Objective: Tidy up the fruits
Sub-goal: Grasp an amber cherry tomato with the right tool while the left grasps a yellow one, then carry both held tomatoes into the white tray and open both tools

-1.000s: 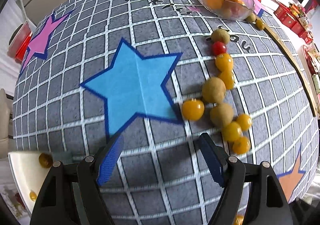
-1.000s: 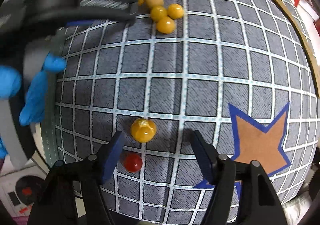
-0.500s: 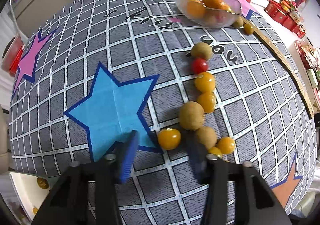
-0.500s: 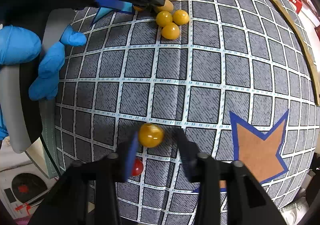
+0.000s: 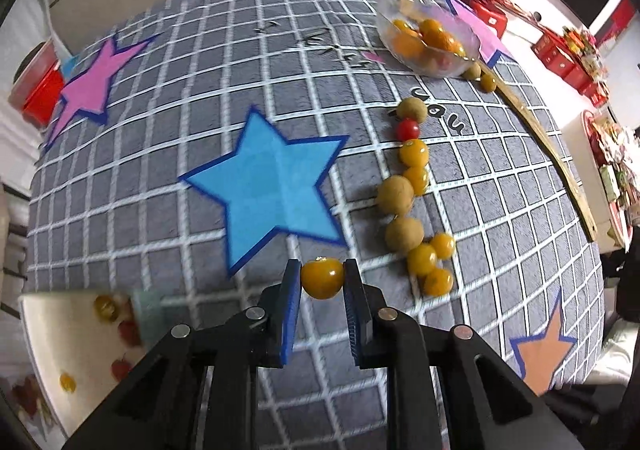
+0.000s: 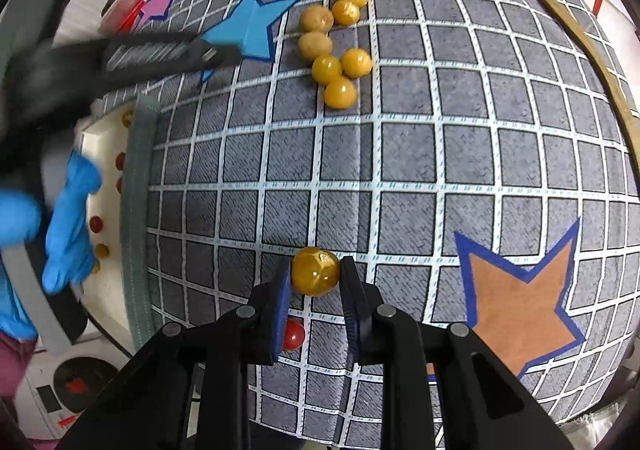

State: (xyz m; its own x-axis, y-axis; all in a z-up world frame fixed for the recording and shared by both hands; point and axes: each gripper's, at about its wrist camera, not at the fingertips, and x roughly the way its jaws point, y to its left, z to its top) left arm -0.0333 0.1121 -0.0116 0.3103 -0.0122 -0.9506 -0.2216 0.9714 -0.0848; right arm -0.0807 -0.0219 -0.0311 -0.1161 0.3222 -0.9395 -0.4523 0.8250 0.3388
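- Left gripper (image 5: 322, 278): jaws clamped on a yellow cherry tomato (image 5: 322, 278).
- Right gripper (image 6: 315, 277): jaws clamped on an amber cherry tomato (image 6: 315, 276) above the grid tablecloth (image 6: 440, 169).

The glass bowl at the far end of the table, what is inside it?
The glass bowl holds several orange-yellow fruits and at least one small red one. Those on top cover anything beneath them, and the right wrist view shows only the bowl's lower edge.
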